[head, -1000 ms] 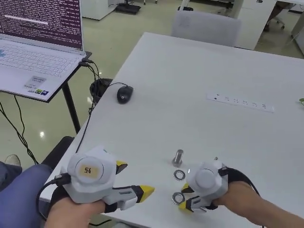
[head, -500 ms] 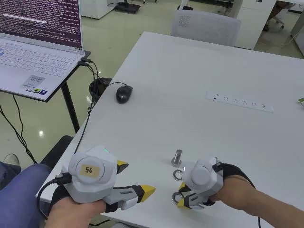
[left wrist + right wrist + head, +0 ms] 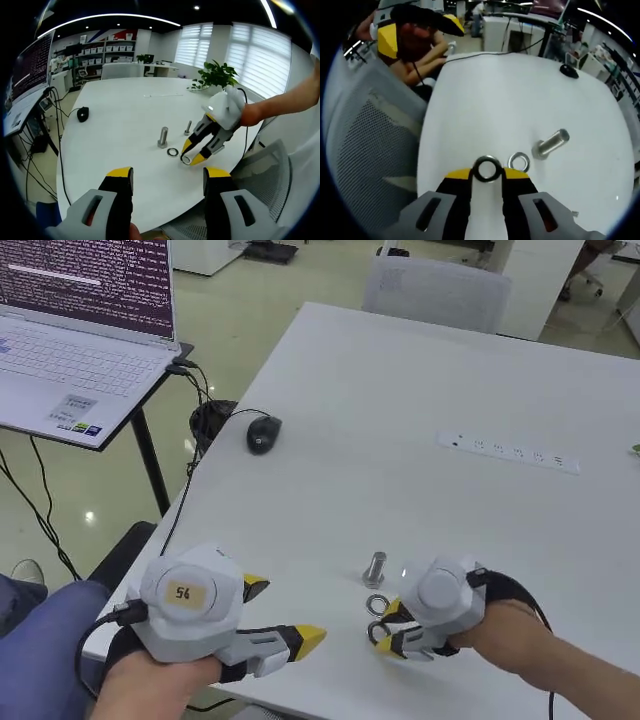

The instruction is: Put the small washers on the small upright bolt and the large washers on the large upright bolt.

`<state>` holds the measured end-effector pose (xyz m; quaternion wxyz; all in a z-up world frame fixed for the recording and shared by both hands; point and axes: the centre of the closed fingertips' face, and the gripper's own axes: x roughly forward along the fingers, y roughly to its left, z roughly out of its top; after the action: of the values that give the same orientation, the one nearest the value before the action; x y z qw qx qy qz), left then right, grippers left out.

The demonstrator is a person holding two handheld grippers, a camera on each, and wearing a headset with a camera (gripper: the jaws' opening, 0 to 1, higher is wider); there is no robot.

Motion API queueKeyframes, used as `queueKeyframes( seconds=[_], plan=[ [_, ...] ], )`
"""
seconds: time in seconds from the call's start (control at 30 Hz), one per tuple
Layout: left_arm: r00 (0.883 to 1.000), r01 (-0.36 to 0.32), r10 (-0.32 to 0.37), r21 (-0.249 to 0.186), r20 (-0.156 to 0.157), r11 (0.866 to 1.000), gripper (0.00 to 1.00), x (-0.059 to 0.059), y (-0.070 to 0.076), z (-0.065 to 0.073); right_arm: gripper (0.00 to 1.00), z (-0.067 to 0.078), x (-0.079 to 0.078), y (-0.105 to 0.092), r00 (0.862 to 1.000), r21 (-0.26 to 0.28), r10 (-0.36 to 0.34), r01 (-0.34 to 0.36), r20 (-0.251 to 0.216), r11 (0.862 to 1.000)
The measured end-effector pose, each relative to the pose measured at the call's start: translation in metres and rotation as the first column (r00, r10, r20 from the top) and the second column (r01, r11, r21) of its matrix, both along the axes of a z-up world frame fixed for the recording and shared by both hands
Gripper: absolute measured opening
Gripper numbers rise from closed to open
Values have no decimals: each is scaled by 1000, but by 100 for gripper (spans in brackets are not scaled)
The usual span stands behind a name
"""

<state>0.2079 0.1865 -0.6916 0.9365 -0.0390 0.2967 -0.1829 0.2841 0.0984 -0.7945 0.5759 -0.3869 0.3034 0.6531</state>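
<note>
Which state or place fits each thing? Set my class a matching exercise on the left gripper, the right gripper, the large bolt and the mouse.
Things:
1. left gripper
2. right gripper
3. large bolt
4. mouse

States:
A. stands upright on the table
B. shut on a washer
C. open, holding nothing
D. lies near the table edge, cable attached

Pairs: 1-C, 2-B, 3-A, 4-D

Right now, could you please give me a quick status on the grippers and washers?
Left gripper open, empty. Right gripper shut on a washer. Second washer flat beside the large bolt. Nothing blocks the bolt.
</note>
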Motion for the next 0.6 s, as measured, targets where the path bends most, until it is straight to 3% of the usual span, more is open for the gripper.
queueKeyframes(
  seconds=[0.3, 0.43, 0.6],
  plan=[
    [1000, 10, -10, 4, 1, 1000, 56, 3, -2, 0, 23, 40, 55, 20, 991, 69, -117, 112, 71, 991],
    [1000, 12, -12, 4, 2, 1000, 56, 3, -2, 0, 23, 44, 71, 26, 987, 72, -138, 132, 85, 989],
    [1000, 2, -2, 4, 3, 1000, 55, 2, 0, 1, 23, 40, 76, 29, 987, 53, -133, 129, 88, 990]
  ],
)
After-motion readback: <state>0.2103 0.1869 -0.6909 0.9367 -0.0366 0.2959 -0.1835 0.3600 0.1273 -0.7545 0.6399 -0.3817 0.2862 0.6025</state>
